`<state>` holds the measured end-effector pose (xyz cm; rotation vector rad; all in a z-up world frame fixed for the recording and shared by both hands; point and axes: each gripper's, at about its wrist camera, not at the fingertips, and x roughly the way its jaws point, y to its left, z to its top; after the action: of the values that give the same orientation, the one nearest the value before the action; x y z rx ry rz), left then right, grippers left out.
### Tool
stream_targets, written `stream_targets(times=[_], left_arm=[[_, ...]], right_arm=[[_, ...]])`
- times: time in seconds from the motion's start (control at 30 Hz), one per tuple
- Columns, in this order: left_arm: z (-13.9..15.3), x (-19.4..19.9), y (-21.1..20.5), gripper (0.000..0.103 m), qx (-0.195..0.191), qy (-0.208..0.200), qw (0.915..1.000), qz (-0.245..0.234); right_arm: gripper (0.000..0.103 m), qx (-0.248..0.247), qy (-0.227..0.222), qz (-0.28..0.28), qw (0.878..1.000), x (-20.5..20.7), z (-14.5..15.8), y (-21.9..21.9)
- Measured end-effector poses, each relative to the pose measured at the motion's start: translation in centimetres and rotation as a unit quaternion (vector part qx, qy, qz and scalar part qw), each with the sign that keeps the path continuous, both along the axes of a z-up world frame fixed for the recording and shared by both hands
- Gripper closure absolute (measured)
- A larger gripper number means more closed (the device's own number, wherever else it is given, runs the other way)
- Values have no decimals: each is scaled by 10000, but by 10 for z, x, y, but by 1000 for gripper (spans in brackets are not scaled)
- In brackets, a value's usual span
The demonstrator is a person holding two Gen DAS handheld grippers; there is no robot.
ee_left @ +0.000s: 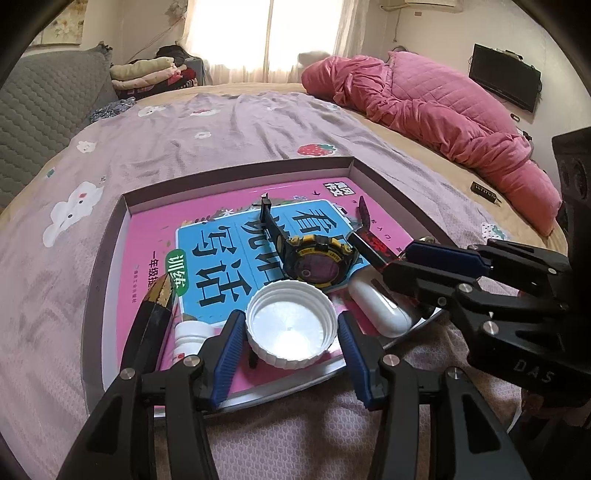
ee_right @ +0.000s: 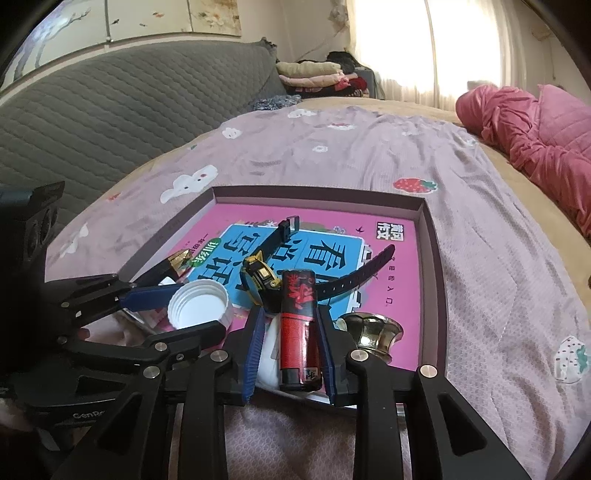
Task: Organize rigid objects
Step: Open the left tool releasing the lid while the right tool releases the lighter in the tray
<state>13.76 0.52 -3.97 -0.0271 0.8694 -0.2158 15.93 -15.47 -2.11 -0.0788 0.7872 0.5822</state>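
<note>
Now we're pinching the red lighter point(ee_right: 298, 332) in the right gripper point(ee_right: 291, 354), long axis pointing fwd along its fingers; left gripper point(ee_left: 291, 347) is clamping the white cap point(ee_left: 291, 325), open side up.

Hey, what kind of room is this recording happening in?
Most likely a bedroom at home: the work happens on a bed with a printed lilac sheet, a rumpled pink quilt beside it, and folded clothes by the bright window.
</note>
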Motion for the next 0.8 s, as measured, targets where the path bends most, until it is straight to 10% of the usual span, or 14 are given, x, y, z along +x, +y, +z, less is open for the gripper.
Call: stream_targets(times=[0.8], left_arm=[[10, -22, 7, 38, -31, -73, 9997, 231]], right_arm=[[61, 30, -202, -66, 9998, -30, 18, -8]])
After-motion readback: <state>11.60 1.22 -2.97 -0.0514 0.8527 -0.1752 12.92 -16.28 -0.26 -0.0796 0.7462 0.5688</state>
